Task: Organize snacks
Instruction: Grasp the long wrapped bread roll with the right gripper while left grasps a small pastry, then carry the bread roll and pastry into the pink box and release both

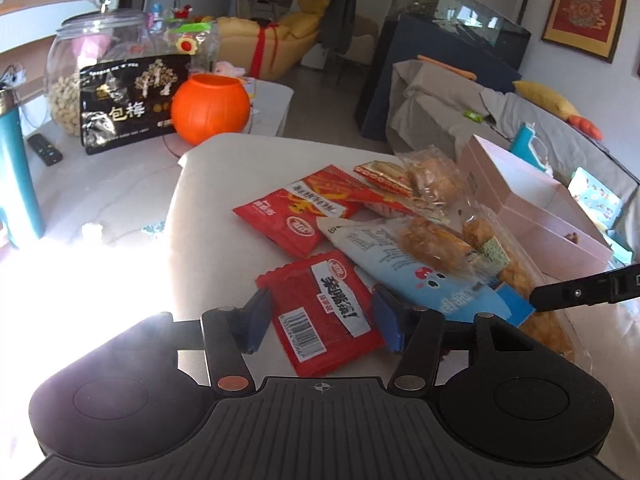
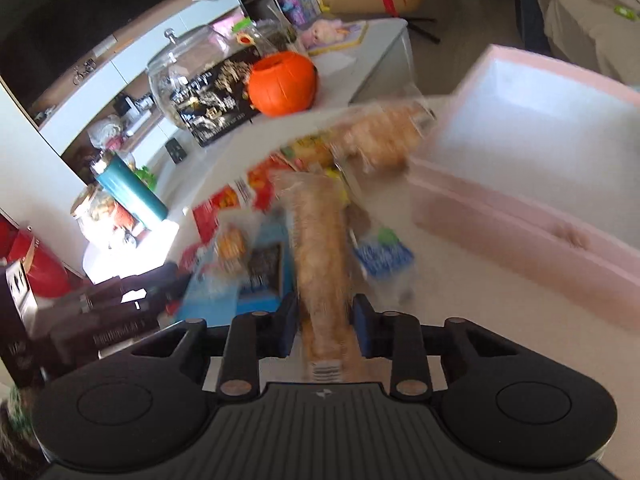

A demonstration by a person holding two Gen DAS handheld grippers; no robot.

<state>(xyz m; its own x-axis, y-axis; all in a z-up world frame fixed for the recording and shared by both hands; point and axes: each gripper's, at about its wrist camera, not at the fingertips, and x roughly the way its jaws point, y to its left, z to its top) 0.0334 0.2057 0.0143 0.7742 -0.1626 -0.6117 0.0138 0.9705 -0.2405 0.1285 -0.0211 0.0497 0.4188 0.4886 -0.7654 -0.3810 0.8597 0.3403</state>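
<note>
Snack packets heaped beside pink box

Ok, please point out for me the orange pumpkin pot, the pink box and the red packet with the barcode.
orange pumpkin pot [image 1: 210,110]: left wrist view, middle of its round body.
pink box [image 2: 520,216]: right wrist view, its near outer wall.
red packet with the barcode [image 1: 320,316]: left wrist view, middle of its face.

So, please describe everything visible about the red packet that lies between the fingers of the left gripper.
The red packet is a flat, glossy pouch, plastic by its look, with crimped ends, a white label bearing dark characters and a barcode near its lower end. It lies flat and slanted on the pale table, sealed as far as visible. The left gripper straddles it with blue pads; whether they press it is unclear. Its upper right corner meets the light blue pouch.
</note>
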